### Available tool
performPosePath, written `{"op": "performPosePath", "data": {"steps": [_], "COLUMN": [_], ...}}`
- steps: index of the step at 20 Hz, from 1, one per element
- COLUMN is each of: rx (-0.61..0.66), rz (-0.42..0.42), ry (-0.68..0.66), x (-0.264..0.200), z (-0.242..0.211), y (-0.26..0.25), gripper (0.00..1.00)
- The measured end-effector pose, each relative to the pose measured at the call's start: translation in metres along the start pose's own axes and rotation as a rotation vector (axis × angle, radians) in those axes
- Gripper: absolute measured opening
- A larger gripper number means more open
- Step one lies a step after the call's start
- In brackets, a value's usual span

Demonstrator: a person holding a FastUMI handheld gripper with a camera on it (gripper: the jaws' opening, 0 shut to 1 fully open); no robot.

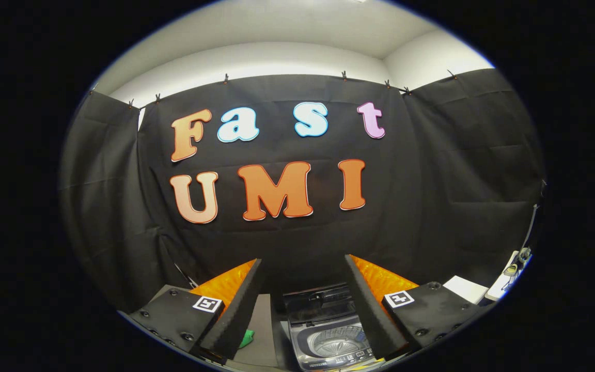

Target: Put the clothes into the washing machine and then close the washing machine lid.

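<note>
My gripper (302,268) is held high, level with the booth's wall, its two fingers wide apart with nothing between them. Far below, seen between the fingers and close to the right one, stands a small top-loading washing machine (328,336) with its lid (318,299) raised at the back and the metal drum (334,343) exposed. A bit of green cloth (247,338) lies on the grey surface (261,330) to the machine's left, partly hidden behind the left finger (240,305).
White sheets or boards (465,288) lie on the surface at the far right, past the right finger, with small items and a cable (514,266) by the booth's edge. Black cloth walls close off the back and both sides.
</note>
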State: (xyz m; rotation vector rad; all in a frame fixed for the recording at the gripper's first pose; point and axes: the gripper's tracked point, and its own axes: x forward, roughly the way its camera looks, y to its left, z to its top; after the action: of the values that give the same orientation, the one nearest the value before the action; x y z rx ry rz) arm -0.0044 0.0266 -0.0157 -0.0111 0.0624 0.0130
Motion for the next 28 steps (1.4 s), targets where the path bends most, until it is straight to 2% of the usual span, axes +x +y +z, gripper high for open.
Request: {"op": "performPosePath", "data": {"steps": [16,24,28], "rx": [-0.049,-0.060,-0.085], "rz": [0.234,0.390,0.427], "ry": [0.136,0.247,0.298], "x": [-0.002,-0.014,-0.011], "z": [-0.064,-0.117,-0.143], "y": [0.135,0.207,0.226], "gripper": [0.99,0.99,0.99]}}
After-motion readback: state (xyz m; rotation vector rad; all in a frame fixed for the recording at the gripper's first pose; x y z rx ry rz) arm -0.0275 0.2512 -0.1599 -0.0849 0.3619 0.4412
